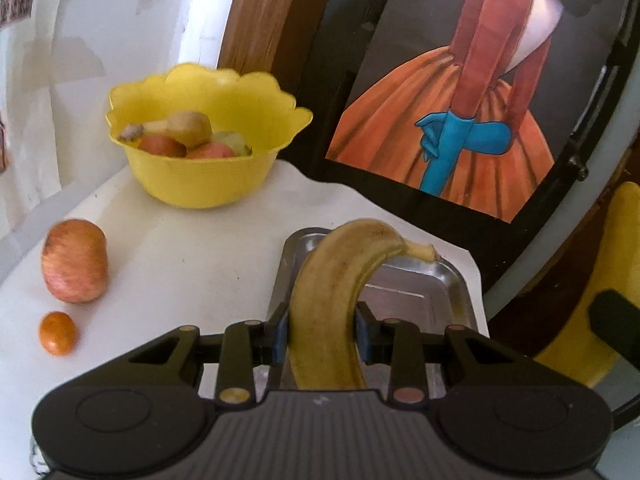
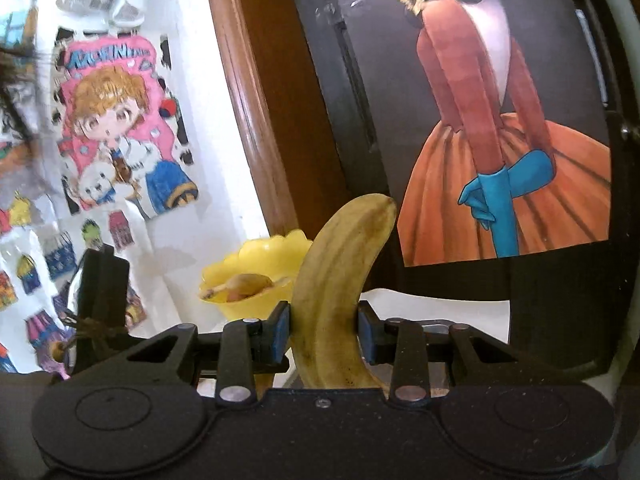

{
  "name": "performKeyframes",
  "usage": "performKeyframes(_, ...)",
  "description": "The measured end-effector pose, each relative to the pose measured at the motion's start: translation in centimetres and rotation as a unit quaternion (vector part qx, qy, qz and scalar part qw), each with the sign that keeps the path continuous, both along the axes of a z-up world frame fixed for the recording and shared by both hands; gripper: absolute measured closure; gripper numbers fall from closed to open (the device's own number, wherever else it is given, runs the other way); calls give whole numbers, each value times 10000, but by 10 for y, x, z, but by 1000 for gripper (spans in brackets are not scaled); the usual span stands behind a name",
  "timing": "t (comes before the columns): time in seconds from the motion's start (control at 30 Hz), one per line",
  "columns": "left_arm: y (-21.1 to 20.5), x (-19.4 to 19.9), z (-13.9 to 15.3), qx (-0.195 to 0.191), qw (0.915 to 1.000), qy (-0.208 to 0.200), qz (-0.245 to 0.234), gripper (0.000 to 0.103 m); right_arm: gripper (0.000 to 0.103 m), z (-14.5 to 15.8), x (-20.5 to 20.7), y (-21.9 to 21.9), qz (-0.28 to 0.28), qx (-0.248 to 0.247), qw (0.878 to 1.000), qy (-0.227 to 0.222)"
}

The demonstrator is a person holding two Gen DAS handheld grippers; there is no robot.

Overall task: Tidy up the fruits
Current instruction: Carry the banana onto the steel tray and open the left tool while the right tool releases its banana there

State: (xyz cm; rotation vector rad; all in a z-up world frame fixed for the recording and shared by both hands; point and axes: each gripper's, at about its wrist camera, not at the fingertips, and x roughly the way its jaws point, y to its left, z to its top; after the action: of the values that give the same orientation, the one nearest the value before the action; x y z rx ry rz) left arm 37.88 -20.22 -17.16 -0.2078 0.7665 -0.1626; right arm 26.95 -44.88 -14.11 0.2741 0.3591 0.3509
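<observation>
Clearly, the left gripper (image 1: 322,334) clamps a banana (image 1: 340,276) just above the metal tray (image 1: 452,280), probably its sorting spot, with the yellow bowl (image 1: 208,176) ahead-left. Likewise, the right gripper (image 2: 324,334) pinches a second banana (image 2: 340,276) upright for carrying, bowl (image 2: 244,304) beyond.

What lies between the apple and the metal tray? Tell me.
Bare white tabletop only: in the left wrist view nothing sits between the apple and the metal tray. The small orange fruit lies nearer the camera, beside the apple.
</observation>
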Motion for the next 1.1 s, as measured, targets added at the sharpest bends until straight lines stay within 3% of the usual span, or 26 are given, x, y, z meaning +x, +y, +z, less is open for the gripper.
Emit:
performKeyframes(0.23,-1,18,-25,65,9996,255,134,66,66,-36,48,3,385,-308,9983,302)
performKeyframes(0.4,-2,22,-35,2,9993,311,228,66,66,-46,59,23,797,-754,9938,197)
performKeyframes(0.6,0,21,-41,33,9991,366,226,65,66,-50,66,38,911,-955,9910,237)
performKeyframes(0.73,-6,16,-42,283,9992,261,138,65,66,-49,66,37,939,-1026,9900,216)
performKeyframes(1.1,0,8,-36,178,9994,187,213,61,65,-52,67,43,931,-1067,9893,353)
